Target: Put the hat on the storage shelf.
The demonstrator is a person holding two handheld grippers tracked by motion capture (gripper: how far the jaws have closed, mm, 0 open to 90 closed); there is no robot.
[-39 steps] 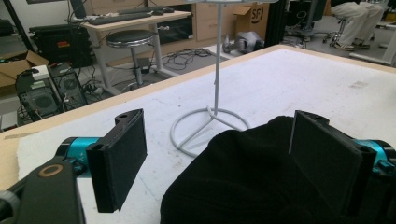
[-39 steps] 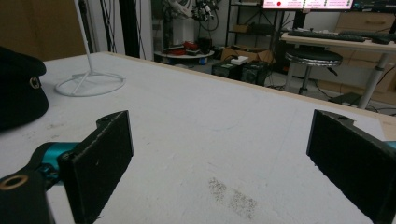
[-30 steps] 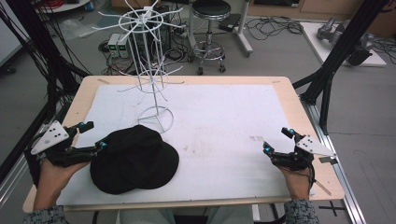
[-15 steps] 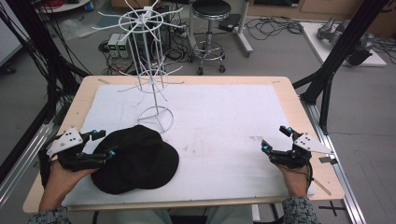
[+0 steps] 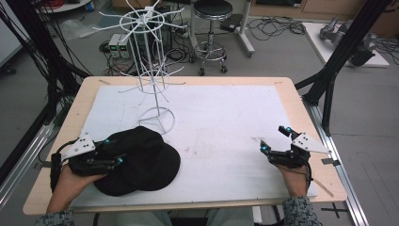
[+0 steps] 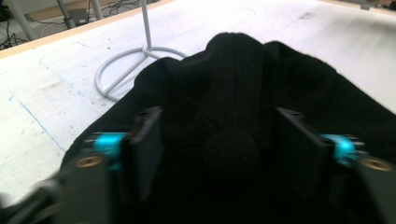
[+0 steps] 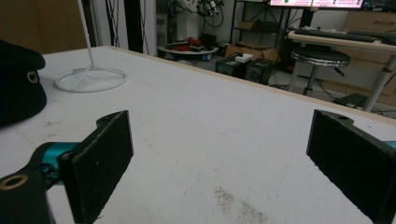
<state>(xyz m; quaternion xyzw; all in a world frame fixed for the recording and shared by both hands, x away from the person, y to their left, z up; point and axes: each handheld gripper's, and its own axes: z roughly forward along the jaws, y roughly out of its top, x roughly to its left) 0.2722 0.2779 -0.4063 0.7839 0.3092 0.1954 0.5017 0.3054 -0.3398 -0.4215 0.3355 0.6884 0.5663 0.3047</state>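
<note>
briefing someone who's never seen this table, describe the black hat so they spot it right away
On the white mat covering the wooden table, look at the near left corner, just in front of the white wire rack's ring base. The black hat lies there, the left gripper over it: the mat's one dark, soft thing.

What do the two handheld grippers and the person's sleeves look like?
Both the left claw and the right claw are black, with flat black pads, turquoise fittings by the pads and brass-coloured screw holes. Each carries a grey three-cornered plate on top, and a black cable trails from the left one. The sleeves are speckled grey knit.
</note>
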